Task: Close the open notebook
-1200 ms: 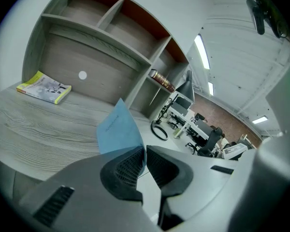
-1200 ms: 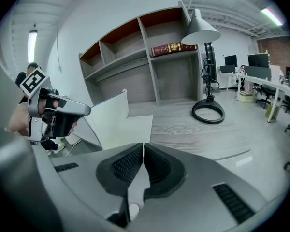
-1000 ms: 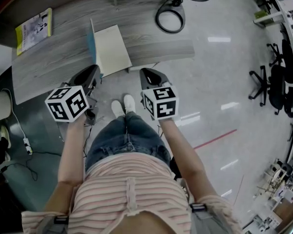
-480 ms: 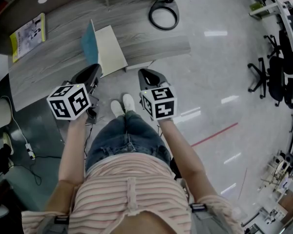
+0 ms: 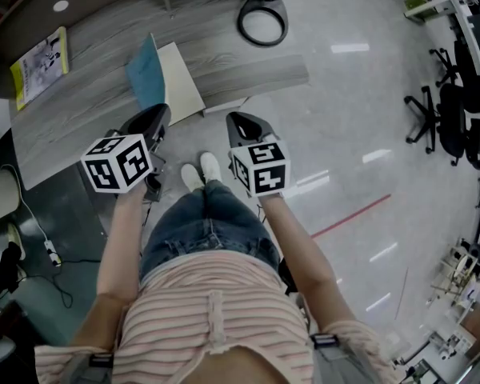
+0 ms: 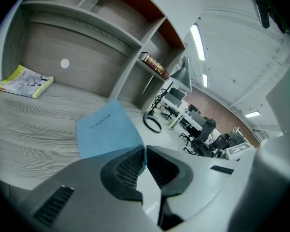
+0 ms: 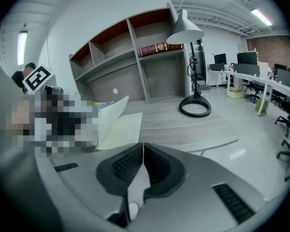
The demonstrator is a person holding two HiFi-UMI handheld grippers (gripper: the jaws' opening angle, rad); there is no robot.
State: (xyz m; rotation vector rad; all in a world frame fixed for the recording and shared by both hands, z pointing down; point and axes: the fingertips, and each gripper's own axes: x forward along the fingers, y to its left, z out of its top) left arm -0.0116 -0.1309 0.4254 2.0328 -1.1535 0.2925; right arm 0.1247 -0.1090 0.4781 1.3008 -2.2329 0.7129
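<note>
- Head view: the notebook lies on the grey wood desk, near the desk's front edge and close to the narrow end that juts out over the floor.
- Its long axis runs from the front edge towards the back of the desk, leaning a little left at the far end. The cream page lies flat.
- The blue cover stands up from the spine on the page's left side and tilts leftward, so the notebook is part open.
- The left gripper points at the cover's near corner. The right gripper hangs off the front edge, just beside the notebook and above the floor.
- A yellow booklet lies well apart at the desk's far left, and a lamp's ring base sits at the far right.
- Left gripper view: the left gripper's jaws are pinched on the near corner of the blue cover. A thin blue sliver runs down between the pads. The cover's outer face shows, slanting away towards the shelves.
- Right gripper view: the right gripper's jaws are together with nothing between them. The notebook opens in a V ahead and left, its flat page pointing away towards the shelf unit.
</note>
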